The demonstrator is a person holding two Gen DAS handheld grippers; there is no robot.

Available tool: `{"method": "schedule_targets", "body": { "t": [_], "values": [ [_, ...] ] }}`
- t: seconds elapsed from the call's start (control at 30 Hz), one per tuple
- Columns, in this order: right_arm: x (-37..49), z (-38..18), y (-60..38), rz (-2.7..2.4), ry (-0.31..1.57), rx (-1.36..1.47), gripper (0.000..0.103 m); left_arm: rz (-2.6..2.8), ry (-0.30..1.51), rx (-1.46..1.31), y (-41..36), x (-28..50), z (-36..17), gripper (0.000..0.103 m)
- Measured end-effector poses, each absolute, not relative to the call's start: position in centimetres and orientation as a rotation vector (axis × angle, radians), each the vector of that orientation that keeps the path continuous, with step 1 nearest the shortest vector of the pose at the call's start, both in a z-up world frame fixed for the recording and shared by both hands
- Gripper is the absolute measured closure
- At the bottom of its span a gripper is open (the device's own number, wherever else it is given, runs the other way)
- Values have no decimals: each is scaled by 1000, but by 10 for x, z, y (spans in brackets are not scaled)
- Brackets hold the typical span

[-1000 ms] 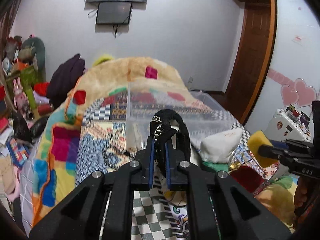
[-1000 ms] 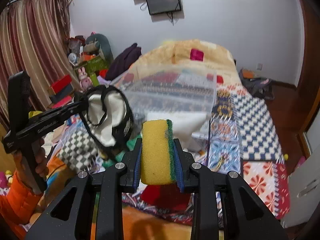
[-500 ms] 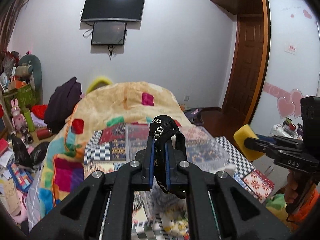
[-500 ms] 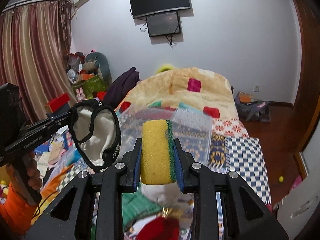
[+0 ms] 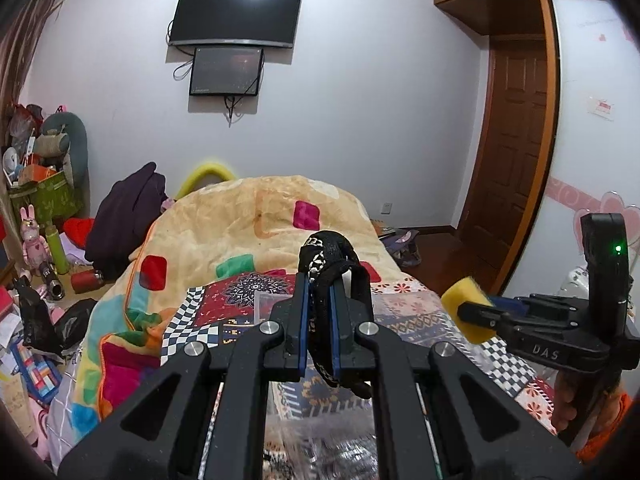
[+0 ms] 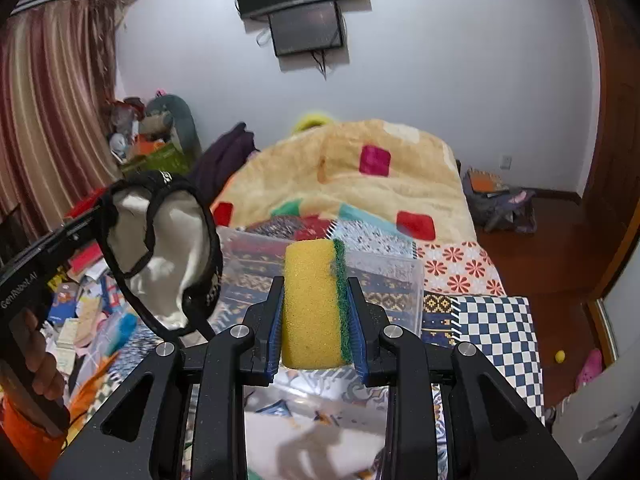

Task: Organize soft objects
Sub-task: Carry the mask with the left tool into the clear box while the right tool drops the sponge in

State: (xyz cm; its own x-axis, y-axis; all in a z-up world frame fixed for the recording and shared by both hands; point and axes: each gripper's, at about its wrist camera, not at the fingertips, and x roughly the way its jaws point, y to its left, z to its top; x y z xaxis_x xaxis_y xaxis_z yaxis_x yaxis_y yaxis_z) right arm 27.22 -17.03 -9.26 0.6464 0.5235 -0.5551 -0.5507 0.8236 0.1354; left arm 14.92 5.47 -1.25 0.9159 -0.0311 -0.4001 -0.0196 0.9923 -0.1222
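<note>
Both were loaded: left hand-held gripper [image 5: 319, 312] clamped a black headband [image 5: 332, 256], right hand-held gripper [image 6: 316, 312] squeezed a yellow sponge [image 6: 314, 304], above the clear bin [image 6: 384, 276] on the bed [image 6: 400, 184]. I'd lower each inside the rim before letting go.

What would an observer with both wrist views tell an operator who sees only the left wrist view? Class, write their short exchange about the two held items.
Operator: My left tool grips a black strap that I see edge-on. Is the item only black?
Observer: No. In the right wrist view, the strap rims a white fabric lining.
Operator: The sponge in the right tool looks all yellow to me.
Observer: It has a green scouring layer on one face, pressed against one finger of the tool.
</note>
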Motion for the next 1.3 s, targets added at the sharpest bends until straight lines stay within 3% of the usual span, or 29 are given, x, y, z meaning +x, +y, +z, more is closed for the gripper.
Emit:
{"method": "schedule_targets", "body": {
  "t": [0.6,0.7,0.77,1.07,1.17,1.3],
  "values": [
    [309,-142,-145,613,879,-173,76,-45,726,-62,42,211,-91,95],
    [304,-136,-145,611,864,-179,68,-55,734,-65,43,206,-90,90],
    [299,-128,-145,602,823,-183,52,-58,735,-71,44,202,-87,80],
    [264,-89,-166,564,651,-164,21,-54,618,-68,50,155,-49,25],
    [249,-83,-174,561,611,-162,16,-32,591,-58,53,139,-42,12],
    [235,-85,-179,577,605,-139,5,0,581,-32,56,121,-43,4]
  ]
}}
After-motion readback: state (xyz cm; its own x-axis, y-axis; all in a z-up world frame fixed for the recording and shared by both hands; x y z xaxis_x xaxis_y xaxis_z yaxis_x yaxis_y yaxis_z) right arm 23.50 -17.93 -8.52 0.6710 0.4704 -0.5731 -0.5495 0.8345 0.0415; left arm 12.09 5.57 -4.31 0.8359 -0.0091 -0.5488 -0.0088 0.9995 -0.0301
